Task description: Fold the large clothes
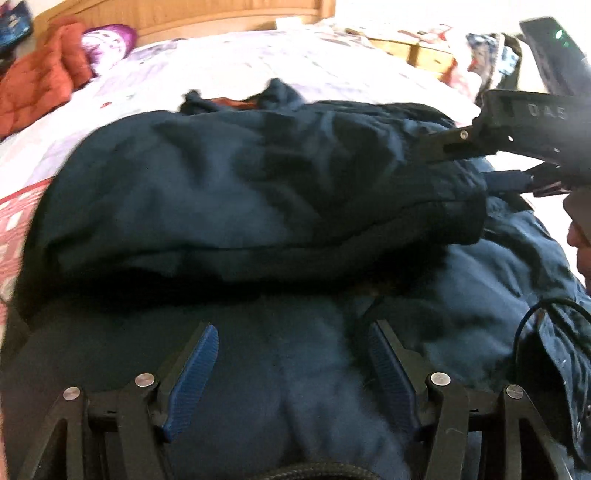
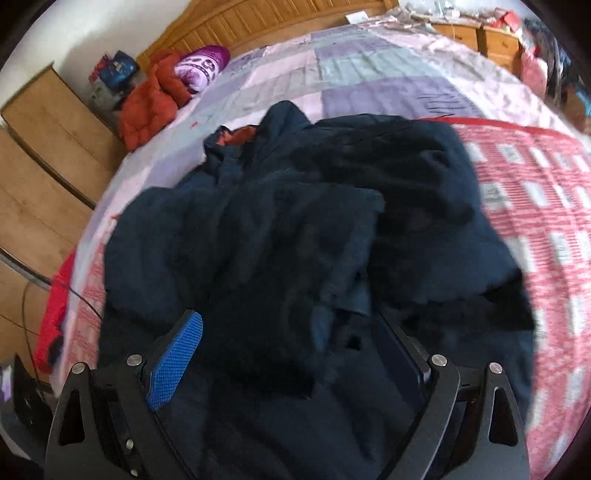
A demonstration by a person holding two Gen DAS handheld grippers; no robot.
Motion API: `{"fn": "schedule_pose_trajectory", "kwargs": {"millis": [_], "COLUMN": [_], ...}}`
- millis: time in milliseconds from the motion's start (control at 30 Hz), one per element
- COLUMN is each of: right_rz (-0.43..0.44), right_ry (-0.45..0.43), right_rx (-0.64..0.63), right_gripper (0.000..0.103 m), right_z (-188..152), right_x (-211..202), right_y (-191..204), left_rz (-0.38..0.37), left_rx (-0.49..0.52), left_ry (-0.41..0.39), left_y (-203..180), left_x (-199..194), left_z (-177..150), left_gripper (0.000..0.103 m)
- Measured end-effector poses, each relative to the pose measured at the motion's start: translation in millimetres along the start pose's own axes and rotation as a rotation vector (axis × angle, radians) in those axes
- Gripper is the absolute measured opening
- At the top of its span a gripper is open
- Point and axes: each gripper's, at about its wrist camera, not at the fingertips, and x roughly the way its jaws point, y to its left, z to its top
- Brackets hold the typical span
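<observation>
Both grippers, left gripper (image 1: 291, 332) and right gripper (image 2: 291, 325), held jaws apart over the dark navy garment (image 1: 258, 184) heaped on the bed (image 2: 369, 74), gripping nothing.

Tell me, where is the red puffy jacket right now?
The red puffy jacket lies at the far left edge of the bed in both views, right beside a purple pillow, near the wooden headboard and beyond the dark blue garment.
</observation>
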Motion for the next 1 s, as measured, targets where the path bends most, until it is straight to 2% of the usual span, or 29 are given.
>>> {"fn": "schedule_pose_trajectory", "kwargs": {"millis": [100,167,200,233,300,367,433,533,667,767,800,867,933,967,1000], "right_rz": [0.045,0.047,0.045,0.017,0.026,0.000,-0.028,-0.051,-0.105,-0.156,-0.181,-0.235,-0.297,-0.304,-0.305], "right_ry": [-0.009,-0.012,0.000,0.010,0.007,-0.018,-0.086,-0.192,-0.243,-0.263,-0.253,-0.180,0.022,0.067,0.067], "right_rx": [0.031,0.007,0.007,-0.003,-0.025,-0.068,-0.118,-0.207,-0.408,-0.467,-0.459,-0.399,-0.296,-0.264,-0.260], "right_gripper": [0.093,0.078,0.045,0.017,0.014,0.011,0.010,0.009,0.009,0.009,0.009,0.009,0.010,0.010,0.010], "right_z": [10,13,16,18,21,26,43,77,102,109,110,111,104,98,93], "right_x": [9,16,21,26,26,18,-1,-28,-40,-36,-30,-7,42,56,61], "right_y": [8,15,17,19,21,25,34,50,83,87,80,55,11,-4,-10], "left_rz": [0.037,0.068,0.083,0.106,0.160,0.213,0.248,0.300,0.348,0.405,0.418,0.443,0.454,0.453,0.443], "left_rx": [-0.037,-0.068,-0.081,-0.093,-0.113,-0.159,-0.216,-0.301,-0.382,-0.391,-0.401,-0.444,-0.504,-0.527,-0.539], "left_ry": [-0.007,-0.016,-0.021,-0.030,-0.048,-0.061,-0.061,-0.029,0.026,0.067,0.078,0.112,0.163,0.179,0.174], "left_y": [21,34,40,47,61,83,109,147,184,200,205,220,236,243,246], "left_x": [-5,-9,-10,-12,-13,-12,-8,12,43,63,69,78,88,91,90], "left_z": [3,5,6,8,11,15,16,16,15,16,15,8,-2,-8,-11], "left_gripper": [0.071,0.071,0.071,0.071,0.071,0.071,0.071,0.071,0.071,0.071,0.071,0.071,0.071,0.071,0.071]}}
